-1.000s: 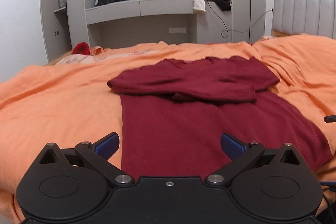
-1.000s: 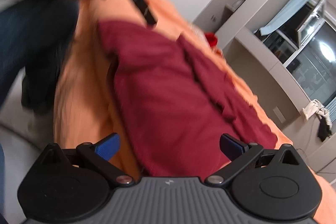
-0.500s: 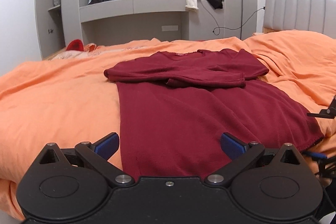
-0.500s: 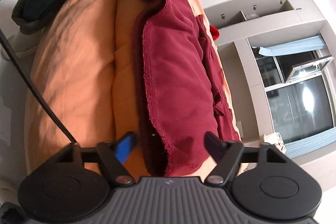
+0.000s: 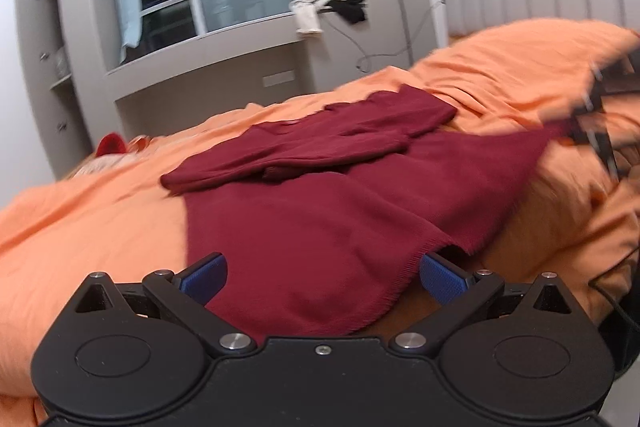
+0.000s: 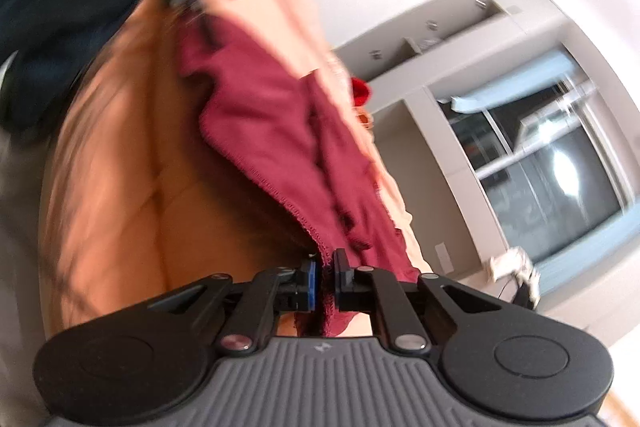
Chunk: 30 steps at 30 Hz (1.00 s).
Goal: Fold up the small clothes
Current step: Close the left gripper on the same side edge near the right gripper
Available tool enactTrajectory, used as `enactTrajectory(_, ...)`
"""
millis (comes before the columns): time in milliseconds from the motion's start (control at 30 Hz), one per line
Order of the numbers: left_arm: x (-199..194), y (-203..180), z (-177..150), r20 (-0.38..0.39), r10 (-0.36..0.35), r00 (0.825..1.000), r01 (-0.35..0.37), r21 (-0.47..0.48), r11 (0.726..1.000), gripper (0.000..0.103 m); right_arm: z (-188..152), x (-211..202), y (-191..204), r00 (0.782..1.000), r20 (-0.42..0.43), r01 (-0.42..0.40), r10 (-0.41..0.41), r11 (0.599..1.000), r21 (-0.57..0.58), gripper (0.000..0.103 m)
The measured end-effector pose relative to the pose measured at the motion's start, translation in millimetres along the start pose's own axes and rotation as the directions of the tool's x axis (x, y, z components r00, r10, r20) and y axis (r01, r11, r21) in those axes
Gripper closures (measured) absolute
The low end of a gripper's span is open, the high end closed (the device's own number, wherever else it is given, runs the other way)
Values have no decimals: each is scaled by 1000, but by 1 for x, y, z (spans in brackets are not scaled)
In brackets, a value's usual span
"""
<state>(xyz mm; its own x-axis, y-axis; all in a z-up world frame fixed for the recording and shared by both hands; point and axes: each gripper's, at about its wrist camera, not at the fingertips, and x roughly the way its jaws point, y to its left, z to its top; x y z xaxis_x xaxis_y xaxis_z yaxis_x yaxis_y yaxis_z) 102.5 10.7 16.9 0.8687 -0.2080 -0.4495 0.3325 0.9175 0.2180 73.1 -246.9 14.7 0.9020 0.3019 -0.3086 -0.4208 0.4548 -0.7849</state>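
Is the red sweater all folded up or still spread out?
Partly folded: the red sweater has its sleeves folded across the chest, but the body lies spread flat on the orange blanket.

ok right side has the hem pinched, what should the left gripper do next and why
Probably close the left gripper on the hem. Its jaws stand open with the maroon shirt lying between them, while the right gripper, jaws just closed, already pinches the other hem corner. Both corners are needed to lift and fold.
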Motion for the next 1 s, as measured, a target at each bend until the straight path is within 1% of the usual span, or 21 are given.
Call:
enactTrajectory(100, 11, -20, -1, -19, 0, 1000, 1, 67, 998, 1, 10, -1, -34, 999, 32, -4, -1, 990, 140, 95)
enactTrajectory(133, 16, -26, -1, -37, 15, 999, -12, 91, 996, 1, 12, 0, -43, 999, 40, -5, -2, 985, 170, 95)
enactTrajectory(200, 33, -40, 1, -87, 84, 993, -72, 137, 988, 1, 16, 2, -59, 998, 59, 0, -13, 974, 225, 95)
enactTrajectory(233, 39, -45, 2, -95, 109, 989, -95, 144, 985, 1, 17, 2, -65, 997, 68, 5, -22, 970, 243, 95)
enactTrajectory(333, 49, -55, 4, -74, 167, 983, -152, 180, 972, 4, 20, 6, -80, 994, 93, 33, -61, 962, 272, 95)
enactTrajectory(400, 53, -59, 5, -52, 211, 976, -196, 209, 958, 9, 19, 6, -90, 991, 110, 42, -79, 952, 302, 95)
enactTrajectory(467, 54, -55, 7, -51, 234, 971, -220, 198, 955, 18, 20, 6, -98, 988, 123, 49, -92, 946, 321, 95)
enactTrajectory(500, 54, -50, 7, -56, 243, 968, -229, 180, 957, 21, 18, 6, -101, 987, 129, 54, -101, 944, 326, 95)
enactTrajectory(533, 53, -46, 8, -60, 253, 966, -240, 161, 957, 27, 17, 5, -103, 986, 132, 57, -106, 942, 332, 95)
enactTrajectory(600, 51, -34, 10, -71, 296, 953, -286, 119, 951, 39, 14, 4, -108, 984, 139, 57, -112, 935, 350, 95)
enactTrajectory(633, 50, -28, 11, -81, 312, 947, -304, 99, 948, 51, 13, 3, -110, 983, 140, 58, -115, 933, 356, 95)
enactTrajectory(667, 48, -20, 13, -92, 319, 943, -314, 71, 947, 58, 12, 2, -110, 983, 141, 60, -118, 931, 360, 95)
enactTrajectory(733, 42, -6, 15, -109, 325, 939, -327, 7, 945, 64, 7, 0, -113, 982, 145, 60, -121, 926, 372, 95)
enactTrajectory(767, 39, 0, 15, -113, 330, 937, -333, -15, 943, 65, 6, -1, -113, 982, 146, 59, -123, 924, 378, 95)
enactTrajectory(900, 28, 11, 14, -106, 370, 923, -375, -24, 927, 66, 0, -9, -110, 979, 148, 68, -137, 916, 396, 95)
enactTrajectory(933, 26, 12, 13, -104, 375, 921, -379, -27, 925, 70, -3, -13, -109, 977, 153, 75, -150, 908, 413, 95)
enactTrajectory(967, 24, 14, 13, -100, 373, 922, -378, -34, 925, 82, -6, -17, -106, 974, 158, 77, -161, 895, 438, 95)
enactTrajectory(1000, 21, 15, 12, -94, 364, 927, -369, -44, 929, 91, -9, -21, -104, 972, 161, 79, -171, 884, 461, 96)
